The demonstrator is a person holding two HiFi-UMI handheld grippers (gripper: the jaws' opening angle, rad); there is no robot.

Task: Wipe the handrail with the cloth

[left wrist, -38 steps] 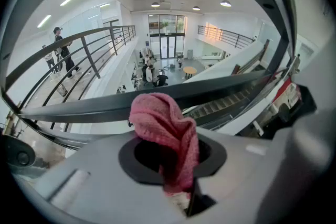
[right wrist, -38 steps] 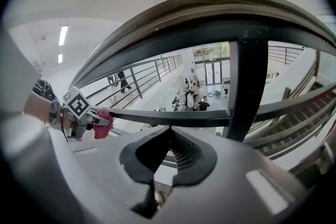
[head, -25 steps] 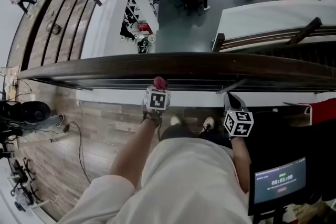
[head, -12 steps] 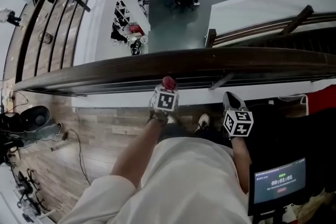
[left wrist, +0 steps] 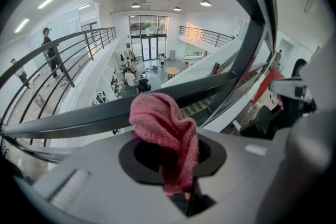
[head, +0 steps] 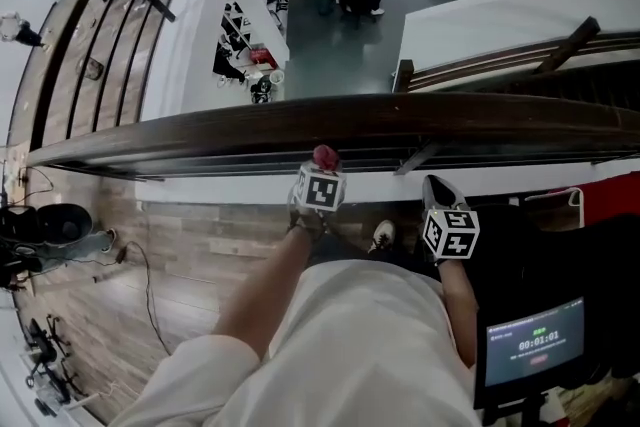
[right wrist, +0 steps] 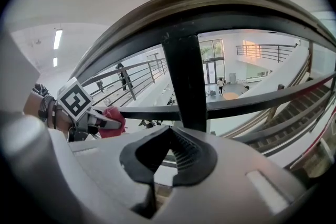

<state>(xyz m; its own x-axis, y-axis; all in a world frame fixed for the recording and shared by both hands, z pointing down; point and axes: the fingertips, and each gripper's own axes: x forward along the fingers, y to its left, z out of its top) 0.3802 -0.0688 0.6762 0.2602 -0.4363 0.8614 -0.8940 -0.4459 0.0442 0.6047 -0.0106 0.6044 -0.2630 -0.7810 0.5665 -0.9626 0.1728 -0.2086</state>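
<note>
**Left jaws pinching cloth at the rail, right jaws shut and empty**

From the head view I see the left gripper (head: 323, 167) held out at the near side of the handrail (head: 200, 130). Its jaws are clamped on the cloth (head: 326, 155), a pink wad that sticks out past the tips. In the left gripper view the bunched cloth rises from between the jaws and its top overlaps the dark rail running across behind it. I can't tell whether cloth and rail actually touch; in the head view the cloth sits just under the rail's near edge, level with the thin lower bars.

The right gripper (head: 436, 188) is to the right, lower, and apart from the rail. The right gripper view shows its jaws pressed together with nothing between them. They point at a black post (right wrist: 186, 81) under the rail, and the left gripper and cloth show at that view's left.

The person's shoes (head: 383, 235) stand on the wooden floor (head: 190, 245) just below the grippers. A small screen (head: 530, 343) glows at lower right.
</note>
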